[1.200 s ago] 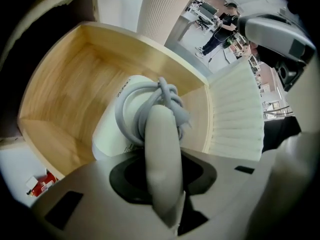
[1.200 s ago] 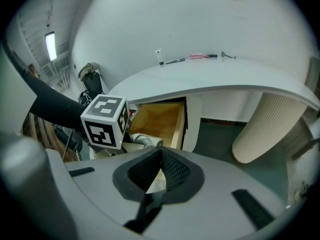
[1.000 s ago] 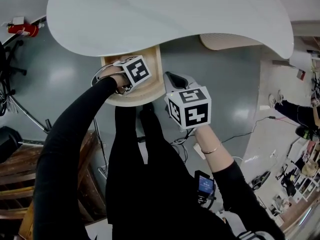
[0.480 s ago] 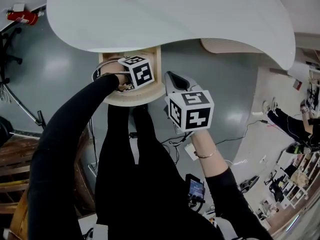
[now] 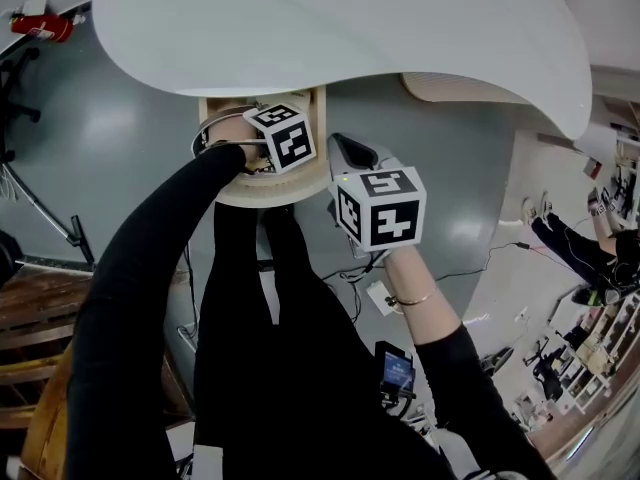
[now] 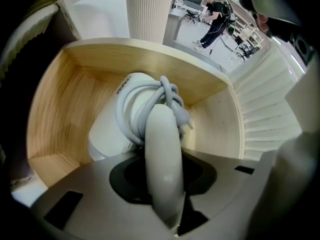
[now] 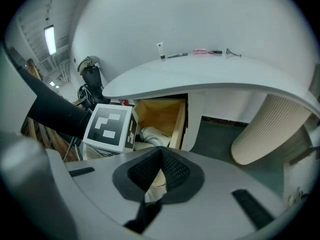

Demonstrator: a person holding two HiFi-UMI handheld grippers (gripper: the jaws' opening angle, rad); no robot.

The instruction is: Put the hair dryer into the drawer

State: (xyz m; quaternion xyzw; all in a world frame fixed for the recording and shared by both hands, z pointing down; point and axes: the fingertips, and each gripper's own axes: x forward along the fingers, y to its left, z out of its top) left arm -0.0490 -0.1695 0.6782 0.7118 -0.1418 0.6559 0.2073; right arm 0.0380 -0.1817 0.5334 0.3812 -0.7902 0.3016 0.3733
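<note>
**Hair dryer inside the drawer**

I am clenching my left gripper (image 6: 162, 178) on the handle of the hair dryer (image 6: 134, 115). Its body, with the cord (image 6: 169, 91) bundled round it, is hanging inside the open wooden drawer (image 6: 52, 109) under the white table (image 5: 350, 28). My right gripper (image 7: 159, 170) is hovering just beside the drawer, jaws closed and gripping nothing.

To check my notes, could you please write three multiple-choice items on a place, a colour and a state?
1. Where is the hair dryer? A on the table top; B in the wooden drawer; C on the floor.
2. What colour is it? A black; B red; C white.
3. The jaws of the left gripper are: A open, empty; B closed on the handle; C closed on the drawer.
Answers: B, wood walls surround it; C, its body looks white; B, the handle sits clamped between them.
</note>
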